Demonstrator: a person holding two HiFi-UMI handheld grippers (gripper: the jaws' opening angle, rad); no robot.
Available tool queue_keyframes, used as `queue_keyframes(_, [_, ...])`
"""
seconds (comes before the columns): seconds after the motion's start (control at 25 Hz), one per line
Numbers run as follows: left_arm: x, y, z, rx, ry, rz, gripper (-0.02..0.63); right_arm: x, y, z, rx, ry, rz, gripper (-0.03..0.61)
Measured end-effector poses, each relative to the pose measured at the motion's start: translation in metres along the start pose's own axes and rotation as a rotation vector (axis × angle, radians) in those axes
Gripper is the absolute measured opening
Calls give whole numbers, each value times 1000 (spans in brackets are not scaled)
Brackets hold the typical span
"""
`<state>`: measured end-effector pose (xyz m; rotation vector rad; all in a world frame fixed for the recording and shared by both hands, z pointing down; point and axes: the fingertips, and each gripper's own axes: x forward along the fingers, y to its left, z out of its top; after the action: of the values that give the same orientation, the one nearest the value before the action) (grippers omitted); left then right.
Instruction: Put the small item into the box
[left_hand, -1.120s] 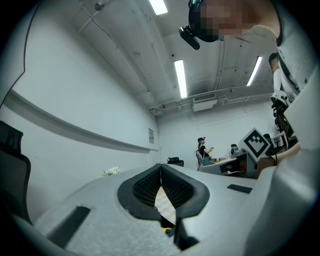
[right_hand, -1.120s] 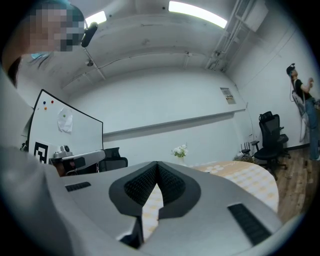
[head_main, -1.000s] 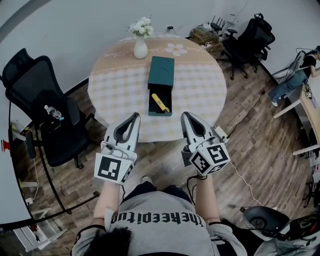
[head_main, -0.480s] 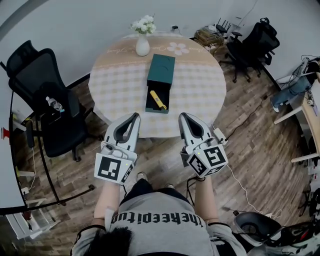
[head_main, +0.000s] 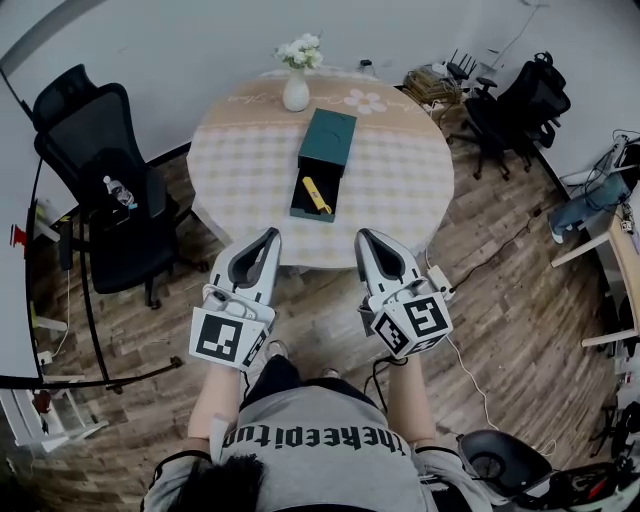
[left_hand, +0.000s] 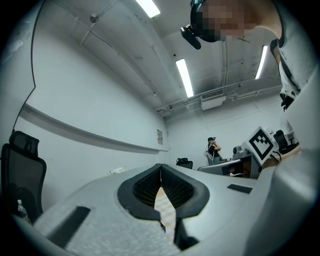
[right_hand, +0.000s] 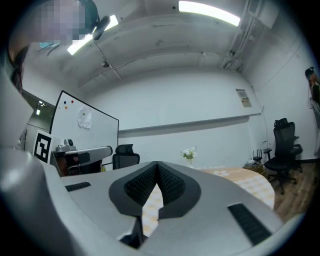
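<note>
An office, with a black swivel chair and a whiteboard.

Left tongs and right tongs — both closed, empty

The head camera looks steeply down from above the person's chest. It sees the left tongs and the right tongs close below, and the round tabletop well beyond their tips. Each tongs camera rides low behind its own tips and looks along them, nearly level, taking in walls and ceiling lights. The left tongs view catches the marker cube of the right tongs at its right edge. The right tongs view shows the tabletop ahead and to the right of its tips. It shares that tabletop and the vase of flowers at the far edge with the head view.
</note>
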<state>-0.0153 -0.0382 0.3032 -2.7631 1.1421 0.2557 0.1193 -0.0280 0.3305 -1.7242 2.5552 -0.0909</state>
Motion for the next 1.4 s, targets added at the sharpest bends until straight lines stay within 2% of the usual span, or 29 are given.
queue_keyframes(0.4, [-27,-35,5,7,8,58,17,-38,5,1,12,-6,49,6])
queue_keyframes(0.72, [-44,-53,8,16,9,92,17,-59,9,-2,9,-2,55,6])
queue_keyframes(1.4, [-56,-78,12,26,6,107,17,-83,13,-3,7,1,85,6])
